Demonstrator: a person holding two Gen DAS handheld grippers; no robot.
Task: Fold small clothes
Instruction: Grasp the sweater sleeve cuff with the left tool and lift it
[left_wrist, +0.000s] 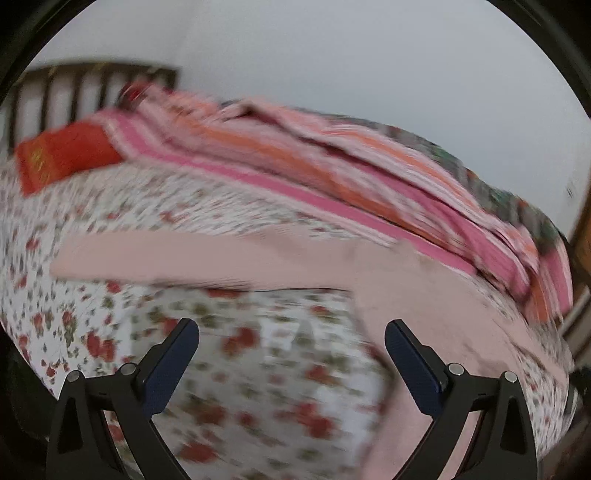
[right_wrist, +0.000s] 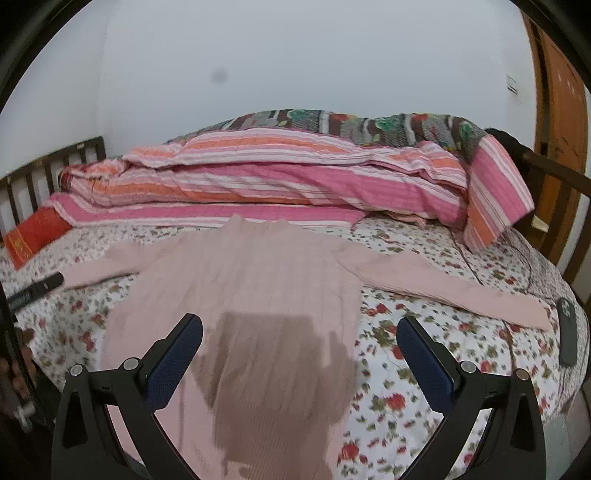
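Note:
A pale pink knit sweater (right_wrist: 258, 273) lies flat on the floral bed sheet (right_wrist: 424, 369), both sleeves spread out to the sides. My right gripper (right_wrist: 299, 328) is open and empty, hovering over the sweater's lower body. In the blurred left wrist view the sweater's left sleeve (left_wrist: 184, 254) stretches across the sheet and its body (left_wrist: 424, 314) lies at the right. My left gripper (left_wrist: 291, 332) is open and empty above the sheet, in front of the sleeve. The left gripper's tip (right_wrist: 37, 288) shows by the sleeve end in the right wrist view.
A folded pink and orange striped quilt (right_wrist: 277, 177) lies along the far side of the bed. A red pillow (right_wrist: 33, 232) sits at the far left by the wooden headboard (right_wrist: 48, 166). A dark phone (right_wrist: 567, 332) lies at the bed's right edge.

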